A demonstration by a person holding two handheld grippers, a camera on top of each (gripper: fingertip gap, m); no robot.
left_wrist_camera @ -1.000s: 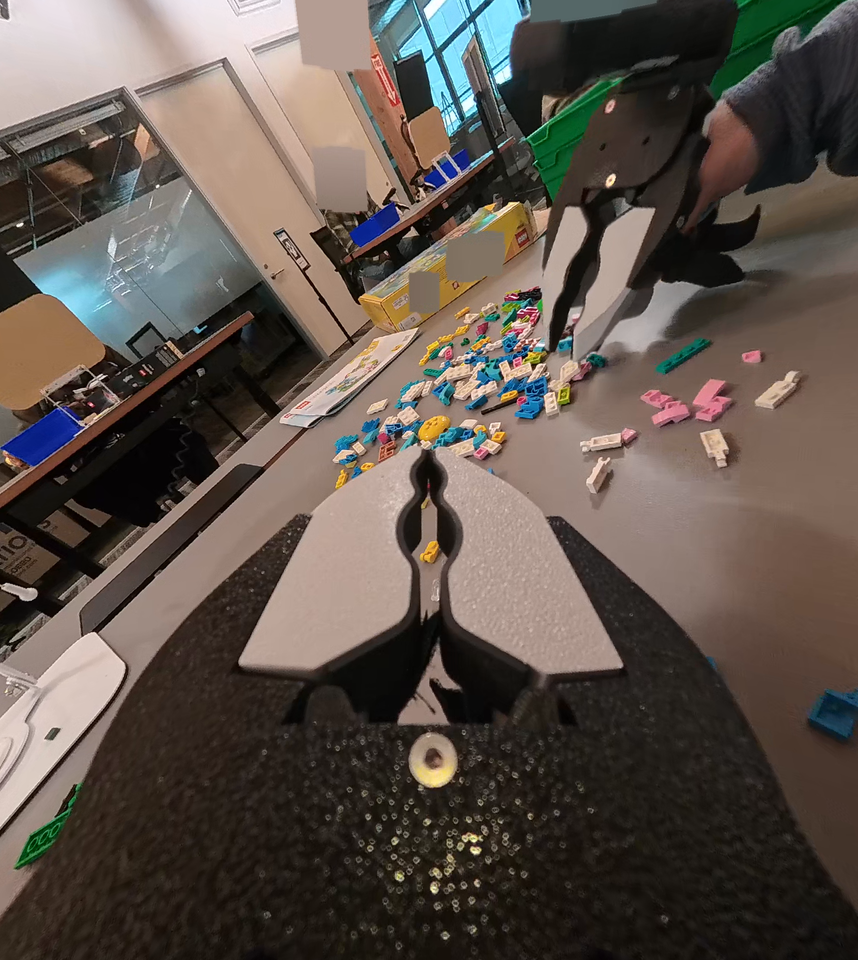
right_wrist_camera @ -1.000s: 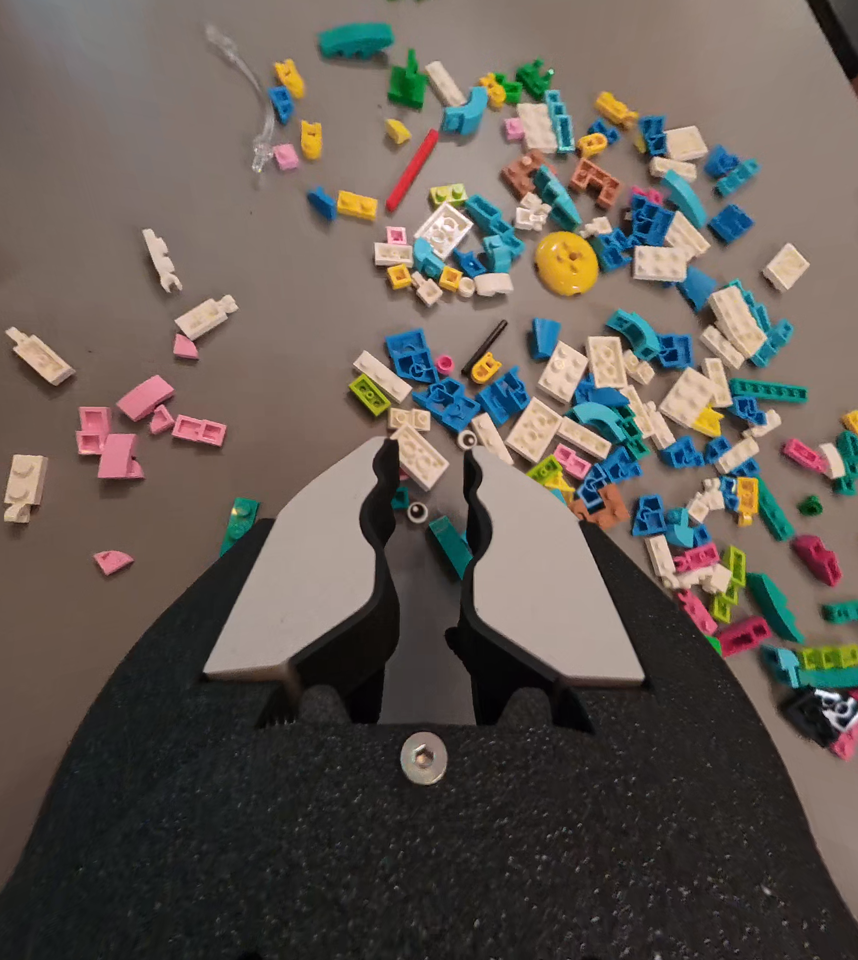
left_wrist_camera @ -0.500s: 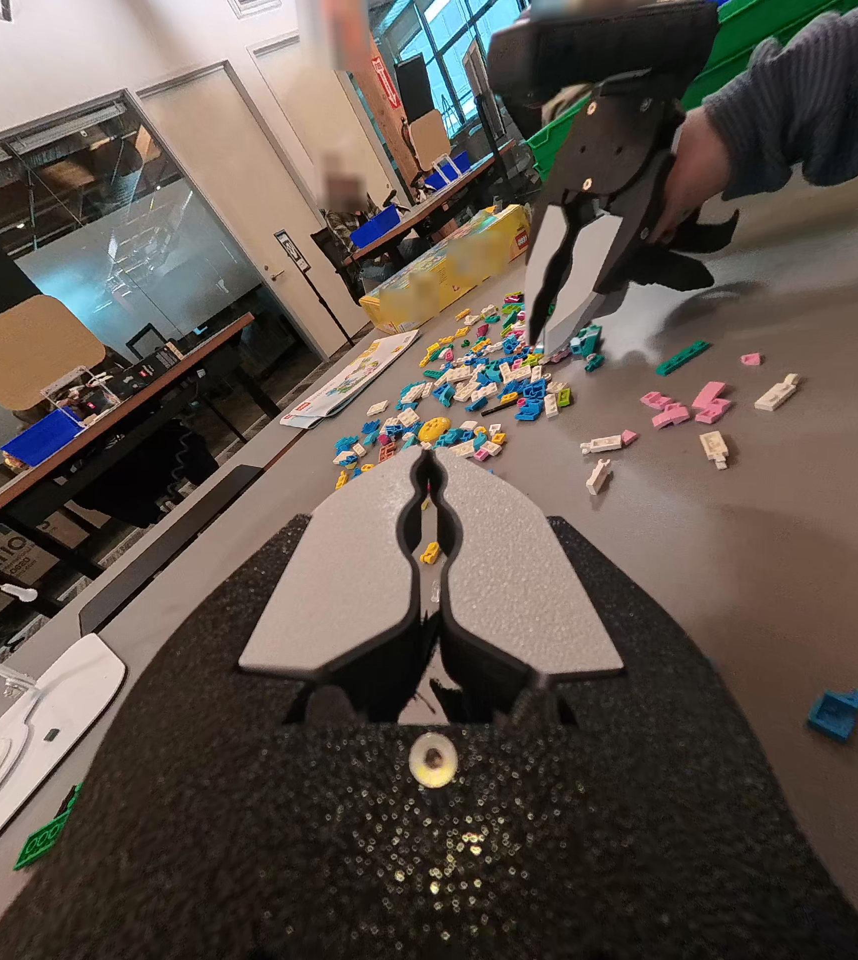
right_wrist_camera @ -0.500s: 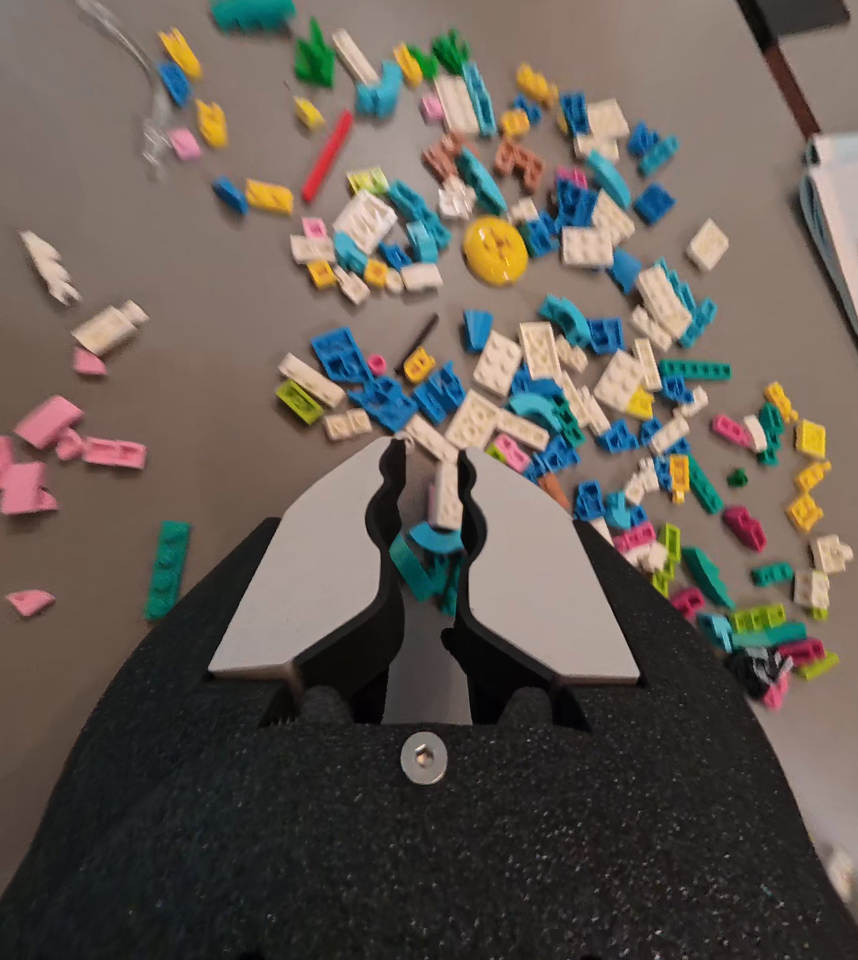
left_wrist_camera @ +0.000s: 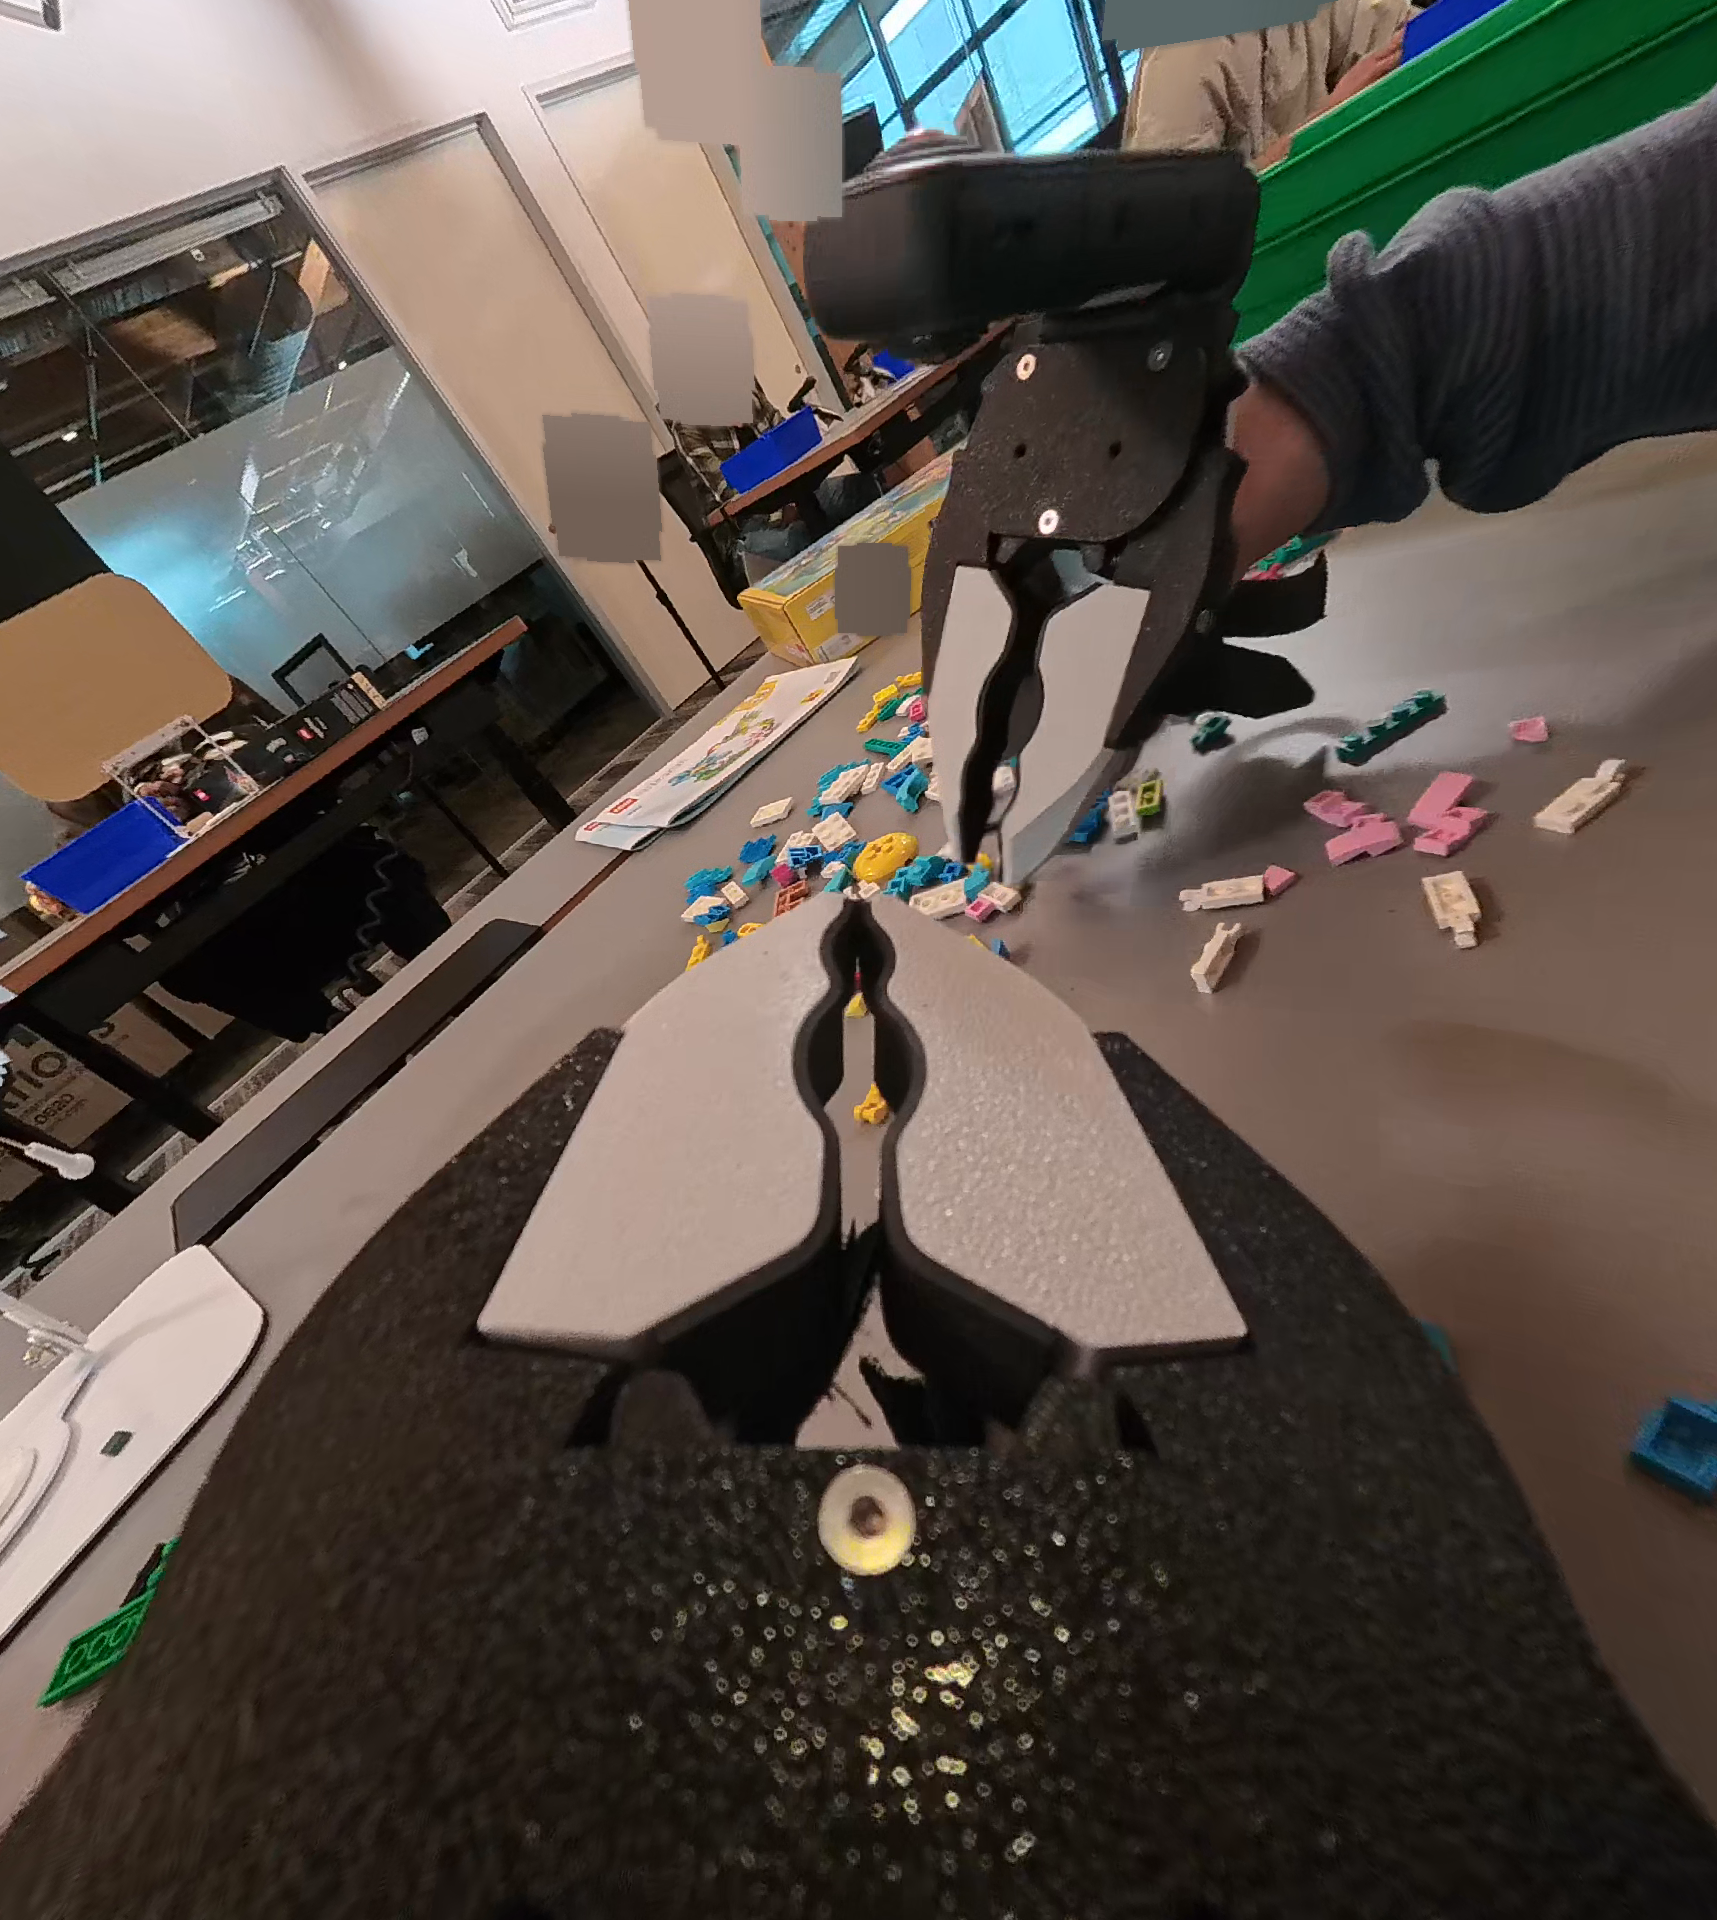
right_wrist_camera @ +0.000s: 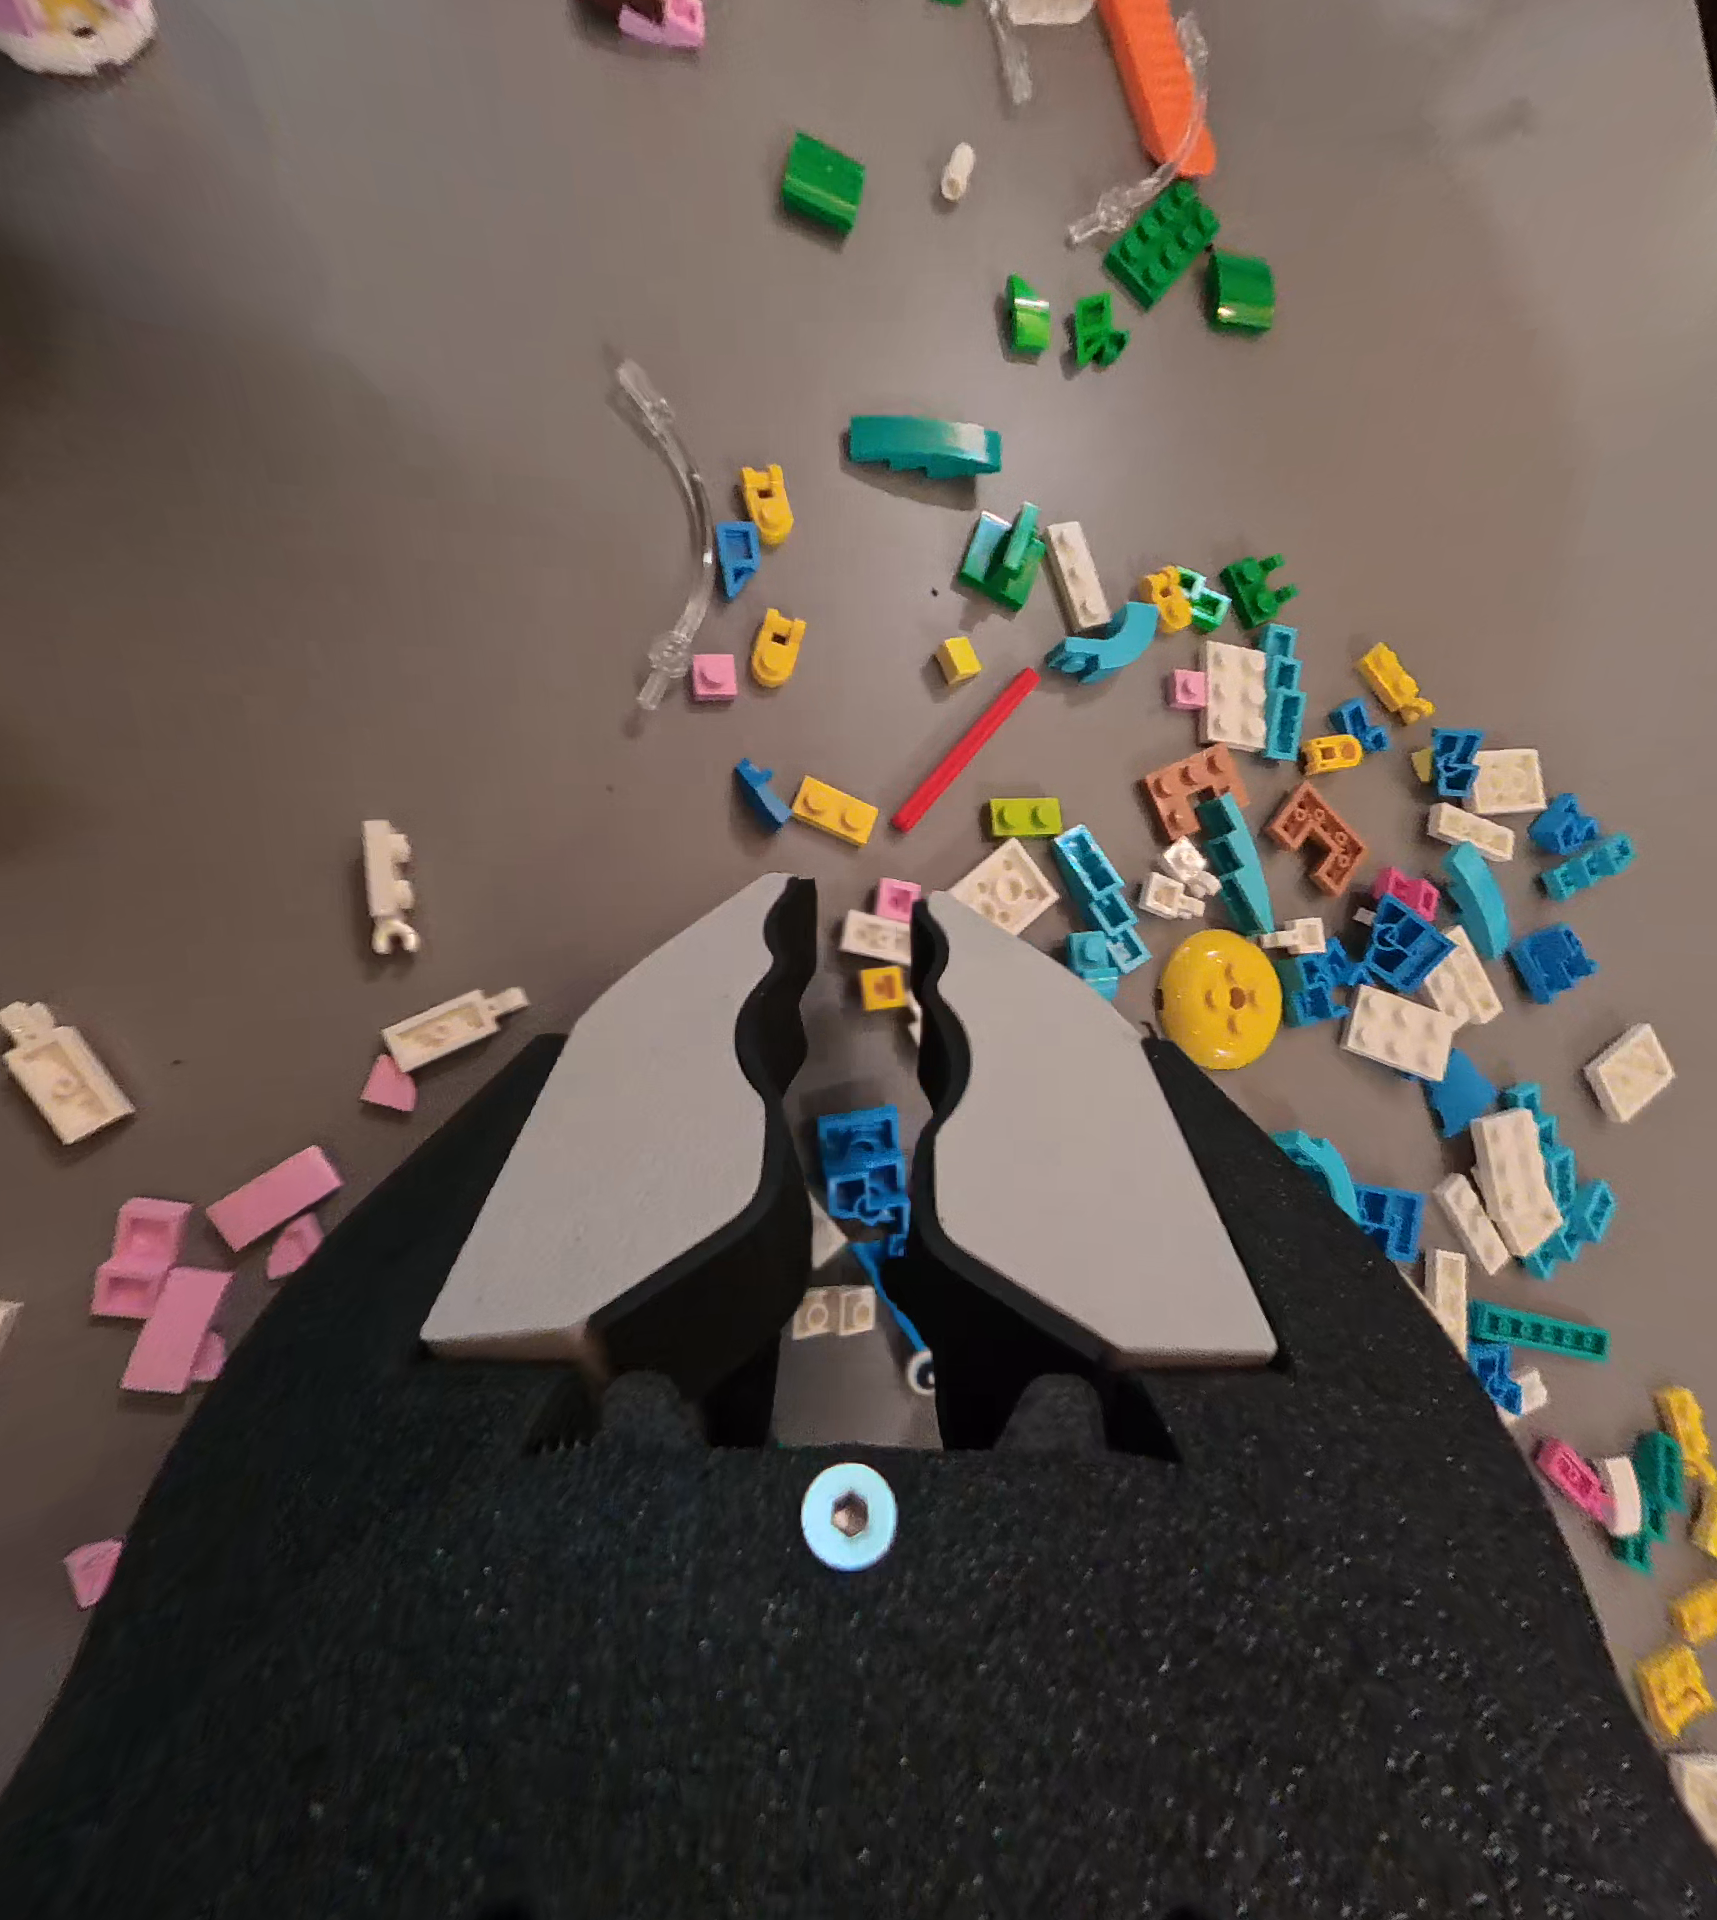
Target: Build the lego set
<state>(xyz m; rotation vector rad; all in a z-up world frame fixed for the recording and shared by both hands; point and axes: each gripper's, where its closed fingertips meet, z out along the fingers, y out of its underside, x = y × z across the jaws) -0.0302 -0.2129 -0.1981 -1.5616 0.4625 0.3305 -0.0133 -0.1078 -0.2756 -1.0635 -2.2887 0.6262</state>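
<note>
Loose lego pieces (right_wrist_camera: 1249,935) in many colours are spread over the grey table (right_wrist_camera: 262,520). Among them are a yellow round piece (right_wrist_camera: 1220,997), a red rod (right_wrist_camera: 963,748) and blue pieces (right_wrist_camera: 864,1174). My right gripper (right_wrist_camera: 864,896) is open by a narrow gap and empty. It hangs over the near edge of the pile, with blue, white and pink pieces showing on the table between its fingers. In the left wrist view it (left_wrist_camera: 989,857) points down at the pile (left_wrist_camera: 833,831). My left gripper (left_wrist_camera: 859,914) is shut and empty, low over the table short of the pile.
Pink pieces (right_wrist_camera: 179,1278) and white hinge plates (right_wrist_camera: 64,1070) lie apart to the left. Green pieces (right_wrist_camera: 1160,244) and an orange piece (right_wrist_camera: 1155,83) lie farther off. An instruction booklet (left_wrist_camera: 719,748), a yellow box (left_wrist_camera: 833,603), a lone blue piece (left_wrist_camera: 1690,1444) and a white device (left_wrist_camera: 106,1382) are on the table. The grippers' ends are close to 12 centimeters from one another. The red rod (right_wrist_camera: 963,748) is about 5 centimeters from my right fingertips and 15 centimeters from my left.
My right gripper has moved across the pile toward my left gripper and now points at its near edge. Its narrow gap is unchanged. My left gripper has not moved.
</note>
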